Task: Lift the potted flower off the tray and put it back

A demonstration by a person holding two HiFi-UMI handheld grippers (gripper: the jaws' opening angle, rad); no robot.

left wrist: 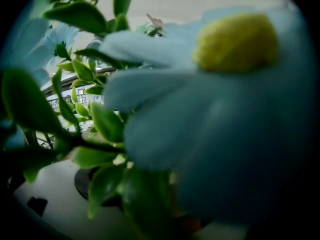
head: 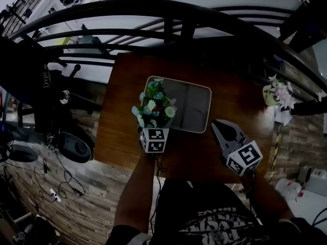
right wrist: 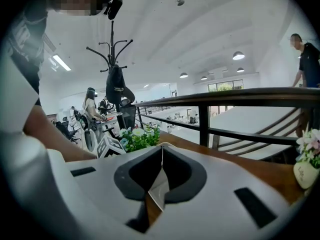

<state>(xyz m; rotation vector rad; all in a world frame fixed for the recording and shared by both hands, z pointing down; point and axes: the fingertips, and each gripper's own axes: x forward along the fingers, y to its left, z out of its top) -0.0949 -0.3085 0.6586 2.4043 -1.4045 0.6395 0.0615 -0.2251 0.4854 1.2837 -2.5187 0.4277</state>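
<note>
**1. potted flower** [head: 153, 107]: pale blue-white daisy blooms w/ yellow centres, green leaves. Loc: over left edge of tray [head: 198, 106], blooms covering that edge. Pot hidden under foliage, so can't tell if it sits on tray or hangs above it. Left gripper view: one bloom [left wrist: 220, 109] & leaves fill nearly whole frame, blurred, v. close to lens.

**2. tray**: grey, rect., rounded corners, raised rim. Lies on wooden table [head: 127, 101], towards its far side.

**3. L gripper** [head: 154, 132]: marker cube just behind flower on person's side, nose tucked under foliage. Jaws: no view shows them, foliage in front. Own view gives only a bit of white body w/ dark opening, lower left. Open or closed: can't tell.

**4. R gripper** [head: 218, 127]: over table's right half, near tray's near-right corner, not touching it, pointing away from person. Jaws closed tip to tip in right gripper view [right wrist: 161, 176], nothing between them.

**5. white vase** [head: 276, 93]: pink-white blooms, at table's far right edge, well apart from tray.

**6. railing** [head: 179, 14]: dark, curved bars, beyond table.

**7. coat stand** [right wrist: 112, 54]: dark item hung on it, behind the flower in right gripper view
</note>
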